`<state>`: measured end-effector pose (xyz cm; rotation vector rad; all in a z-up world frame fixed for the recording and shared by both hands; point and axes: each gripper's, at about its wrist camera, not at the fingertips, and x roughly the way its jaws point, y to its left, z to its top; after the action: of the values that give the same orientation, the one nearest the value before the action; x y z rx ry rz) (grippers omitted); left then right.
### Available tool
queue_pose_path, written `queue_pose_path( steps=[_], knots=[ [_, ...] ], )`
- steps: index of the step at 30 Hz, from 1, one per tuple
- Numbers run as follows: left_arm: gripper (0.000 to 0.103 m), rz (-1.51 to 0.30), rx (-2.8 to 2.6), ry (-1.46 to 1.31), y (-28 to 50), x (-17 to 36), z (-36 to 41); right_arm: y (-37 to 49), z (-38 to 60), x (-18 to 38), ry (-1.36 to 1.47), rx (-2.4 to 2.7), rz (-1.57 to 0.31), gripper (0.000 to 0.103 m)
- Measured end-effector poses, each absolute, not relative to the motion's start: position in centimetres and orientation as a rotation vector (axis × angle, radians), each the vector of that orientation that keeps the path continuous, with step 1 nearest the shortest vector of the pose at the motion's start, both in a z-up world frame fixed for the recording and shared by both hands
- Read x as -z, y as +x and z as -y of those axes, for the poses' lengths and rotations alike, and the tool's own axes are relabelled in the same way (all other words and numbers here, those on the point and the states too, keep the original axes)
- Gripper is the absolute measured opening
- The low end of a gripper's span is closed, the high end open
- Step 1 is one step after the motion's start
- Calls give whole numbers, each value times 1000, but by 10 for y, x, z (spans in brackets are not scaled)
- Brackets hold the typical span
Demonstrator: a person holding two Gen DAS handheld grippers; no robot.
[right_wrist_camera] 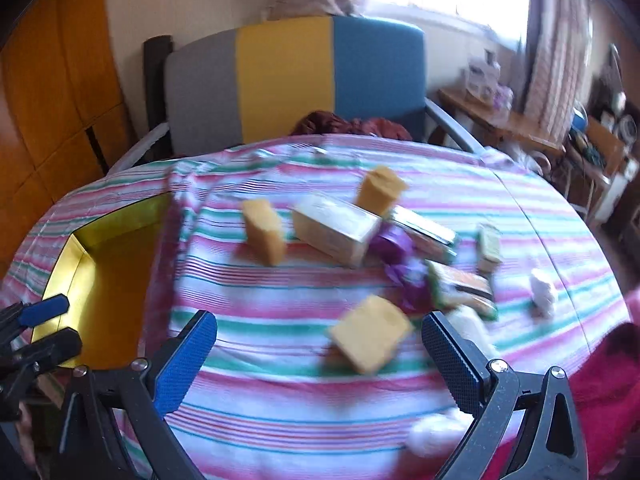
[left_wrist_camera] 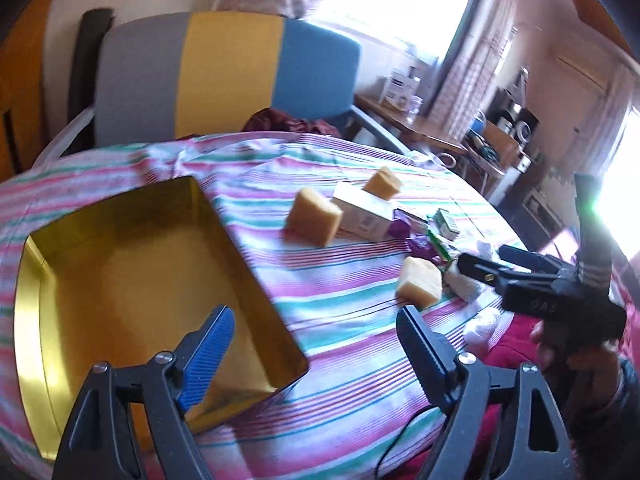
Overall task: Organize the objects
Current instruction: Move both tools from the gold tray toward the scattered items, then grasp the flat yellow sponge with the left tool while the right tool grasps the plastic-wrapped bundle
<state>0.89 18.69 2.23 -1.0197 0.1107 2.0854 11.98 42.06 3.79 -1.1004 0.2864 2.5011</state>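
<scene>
An open gold tin (left_wrist_camera: 120, 280) lies at the left of the striped tablecloth (left_wrist_camera: 340, 312). My left gripper (left_wrist_camera: 316, 314) hangs open over the tin's near right corner, with nothing between its blue pads. Three yellow sponge blocks (left_wrist_camera: 314, 216) (left_wrist_camera: 384, 182) (left_wrist_camera: 420, 286) stand around a cream carton (left_wrist_camera: 364, 214). In the right wrist view my right gripper (right_wrist_camera: 318, 320) is open and empty. The nearest sponge (right_wrist_camera: 370, 338) lies on the cloth just beyond its jaws, and the tin (right_wrist_camera: 116, 280) is far left. The right gripper (left_wrist_camera: 484, 256) also shows beside that sponge.
A purple wrapper (right_wrist_camera: 394, 248), green packets (right_wrist_camera: 490, 246) and white wads (right_wrist_camera: 542, 292) lie to the right of the carton. A grey, yellow and blue chair (right_wrist_camera: 288, 76) stands behind the table. A cluttered side table (left_wrist_camera: 420, 128) is at the right, and red clothing (right_wrist_camera: 624, 360) at the near right.
</scene>
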Motion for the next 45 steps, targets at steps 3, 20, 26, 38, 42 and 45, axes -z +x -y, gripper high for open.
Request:
queue_pose_path(
  steps=[3,20,26,38,42,45],
  knots=[
    [85,-154,-2057,-1010,10,-21,-208,140,-453,-37,-1116,-2418,-301,103],
    [72,-443,-1825,-1052,34,23,-339,201,-535,-13,-989,-2307,-800,103],
    [72,-531,-1744,-1020,39,35,-381,202,-536,-13,-979,-2334,-816,103],
    [54,-593,-1694,-1097,27,83,-421,200,-536,-11,-992,-2356,-833,103],
    [53,-510,-1717,-1110,24,83,-394,194,-537,-7,-1047,-2347,-834,99],
    [53,-483,-1764,-1119,24,82,-369,187,-537,-1,-1127,-2361,-843,93]
  ],
)
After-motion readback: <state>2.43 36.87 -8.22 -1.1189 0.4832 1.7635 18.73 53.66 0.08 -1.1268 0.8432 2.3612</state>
